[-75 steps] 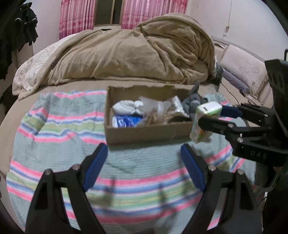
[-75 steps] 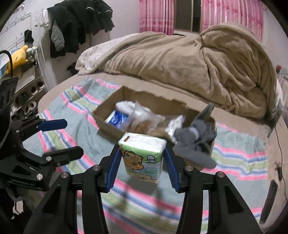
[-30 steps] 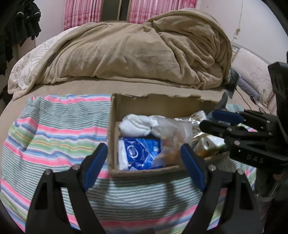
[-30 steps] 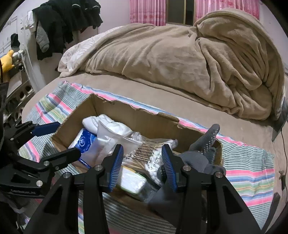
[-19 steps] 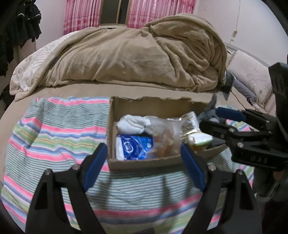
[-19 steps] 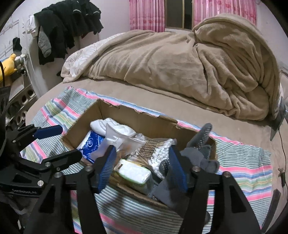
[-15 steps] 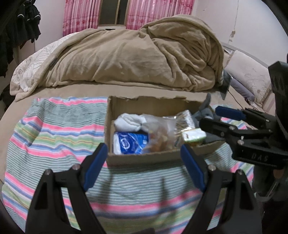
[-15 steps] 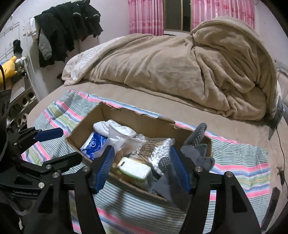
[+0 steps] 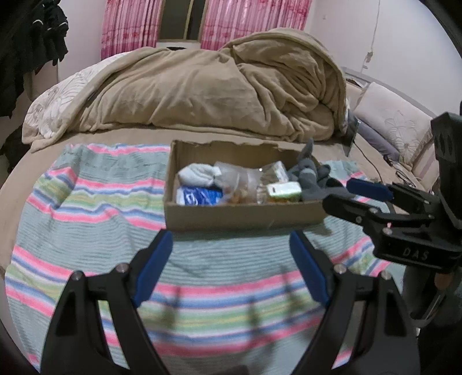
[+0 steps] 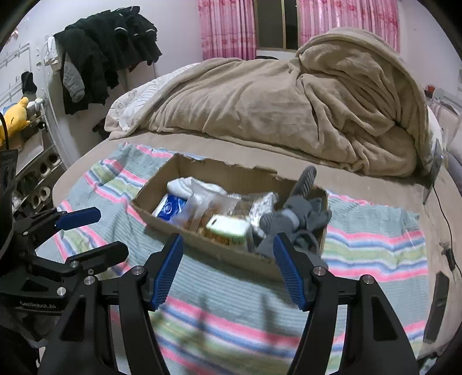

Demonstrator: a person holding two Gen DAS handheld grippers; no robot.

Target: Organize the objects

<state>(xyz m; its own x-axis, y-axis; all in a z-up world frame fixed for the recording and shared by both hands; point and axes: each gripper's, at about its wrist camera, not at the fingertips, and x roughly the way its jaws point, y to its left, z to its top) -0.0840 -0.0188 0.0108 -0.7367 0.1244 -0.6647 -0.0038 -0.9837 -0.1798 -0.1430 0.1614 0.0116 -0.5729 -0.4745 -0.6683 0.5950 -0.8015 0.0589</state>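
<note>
Both grippers, left [image 9: 229,269] and right [image 10: 228,268], gape empty near the box [image 9: 242,215]; your sock [image 10: 300,213] overhangs its rim and could slip out.

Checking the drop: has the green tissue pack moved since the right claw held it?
Yes. The tissue pack now lies inside the cardboard box; the right claw is open.

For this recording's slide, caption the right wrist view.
Open right gripper before cardboard box holding tissue pack and grey socks.

A tan blanket [image 9: 219,95] lies heaped before pink curtains [image 10: 228,27]; dark clothes [image 10: 106,49] hang left.
</note>
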